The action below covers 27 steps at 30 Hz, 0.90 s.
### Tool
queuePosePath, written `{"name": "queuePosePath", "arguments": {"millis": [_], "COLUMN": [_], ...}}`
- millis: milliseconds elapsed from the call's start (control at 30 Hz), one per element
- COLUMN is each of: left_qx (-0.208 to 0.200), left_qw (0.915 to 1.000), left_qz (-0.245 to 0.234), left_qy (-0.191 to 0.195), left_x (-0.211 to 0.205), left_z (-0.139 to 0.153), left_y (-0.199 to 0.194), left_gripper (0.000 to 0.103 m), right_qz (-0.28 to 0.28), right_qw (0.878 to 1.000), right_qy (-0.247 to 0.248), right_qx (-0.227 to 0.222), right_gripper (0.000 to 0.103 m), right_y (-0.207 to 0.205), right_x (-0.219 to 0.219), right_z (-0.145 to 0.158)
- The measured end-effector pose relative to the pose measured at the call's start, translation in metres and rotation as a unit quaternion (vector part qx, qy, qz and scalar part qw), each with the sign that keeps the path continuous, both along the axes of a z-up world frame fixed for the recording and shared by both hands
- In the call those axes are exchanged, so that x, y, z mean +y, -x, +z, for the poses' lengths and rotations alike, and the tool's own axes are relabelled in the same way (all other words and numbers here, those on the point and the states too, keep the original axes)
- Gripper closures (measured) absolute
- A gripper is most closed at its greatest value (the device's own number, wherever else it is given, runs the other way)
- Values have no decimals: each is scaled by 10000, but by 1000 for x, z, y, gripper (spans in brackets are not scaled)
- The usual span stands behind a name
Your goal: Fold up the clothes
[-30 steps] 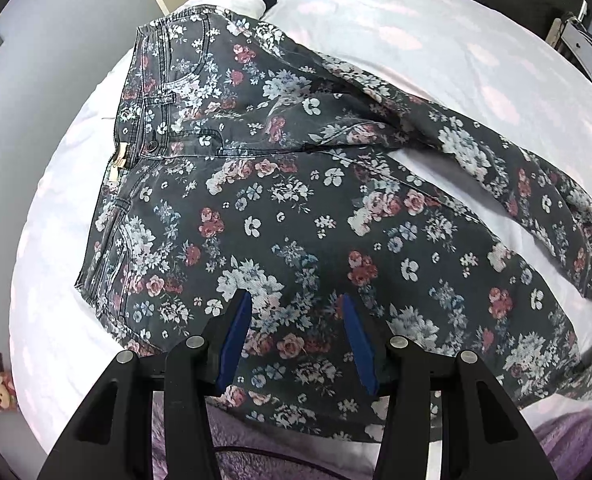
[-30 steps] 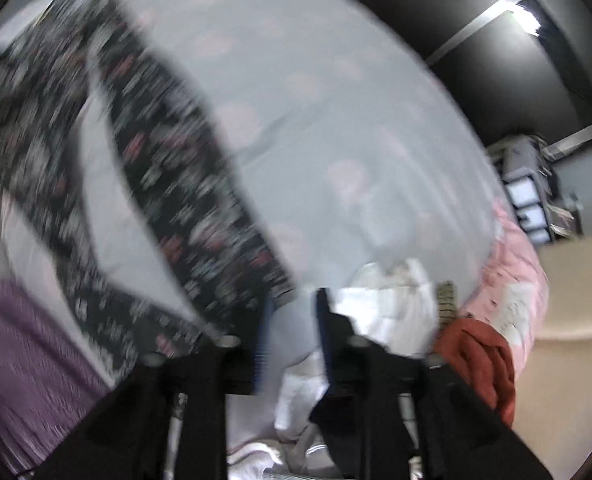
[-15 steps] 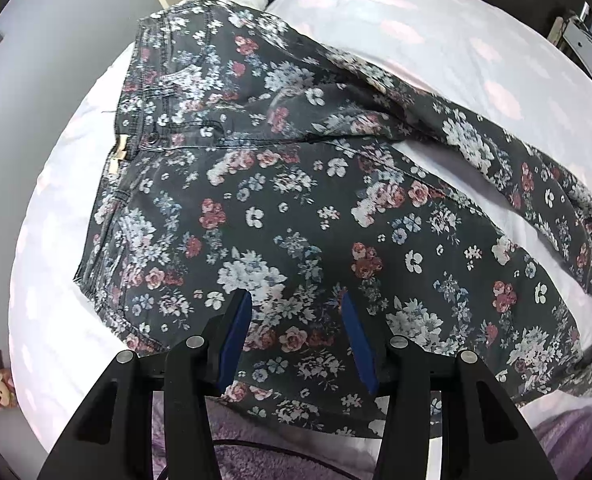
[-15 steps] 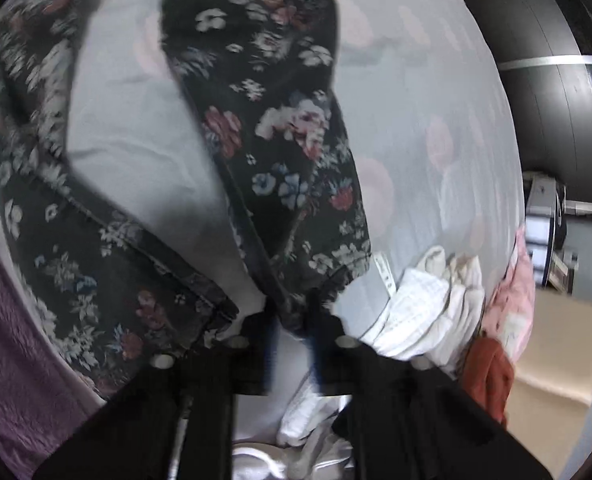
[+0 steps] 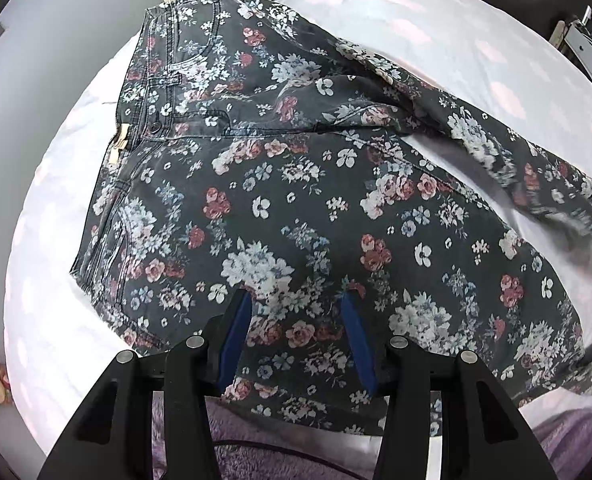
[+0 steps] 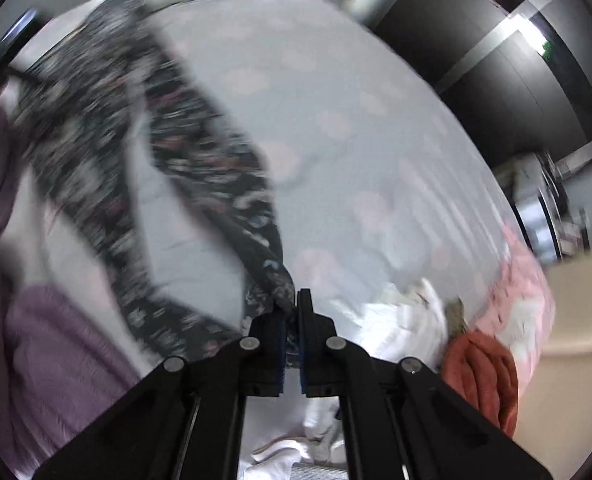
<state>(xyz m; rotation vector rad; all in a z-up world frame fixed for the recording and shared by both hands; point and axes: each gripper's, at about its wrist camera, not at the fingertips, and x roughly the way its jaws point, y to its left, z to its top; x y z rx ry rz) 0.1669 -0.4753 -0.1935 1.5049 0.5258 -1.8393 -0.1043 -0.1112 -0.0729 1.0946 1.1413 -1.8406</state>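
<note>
1. Lying spread on the bed [image 5: 436, 20], the floral trousers [image 5: 296, 184] have their waistband toward the far left and their legs running right.
2. One leg's hem [image 6: 274, 280] is pinched in the right tool [image 6: 292, 308], its jaws pressed together on the cloth; that view is blurred.
3. The left tool [image 5: 296, 300] hangs over the near leg with jaws spread, nothing between them.
4. White laundry [image 6: 400, 316], a rust towel [image 6: 480, 376] and a pink item [image 6: 516, 296] sit near the right tool.
5. A purple blanket [image 5: 256, 456] borders the near edge.
</note>
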Motion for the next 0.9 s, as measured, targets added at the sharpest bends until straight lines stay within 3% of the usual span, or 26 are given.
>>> {"name": "queuePosePath", "arguments": {"millis": [133,300,400,667,900], "left_qx": [69,189,227,260,-90], "left_qw": [9997,9964,9954,9972,9968], "left_qz": [-8,18,-31,-237,-279], "left_qy": [238,831,933,667,746], "left_x": [-22,-80,-115,-183,-210], "left_z": [8,34,38,4,-33], "left_y": [7,18,32,97,161], "left_gripper": [54,54,54,54,54], "right_qz": [-1104,-1566,-1803,-2221,-2432], "right_qw": [9937,9872,9831,9738,9680], "right_qy": [-89,-275,-301,-478,-617], "right_qx": [-156,-143,-75,-58,-99], "right_gripper": [99,99,99,99,97], "right_y": [71,118,144,217,257], "right_x": [-3,-24,-33,-70,-102], "right_z": [-30,-68,-75,-103,-136]}}
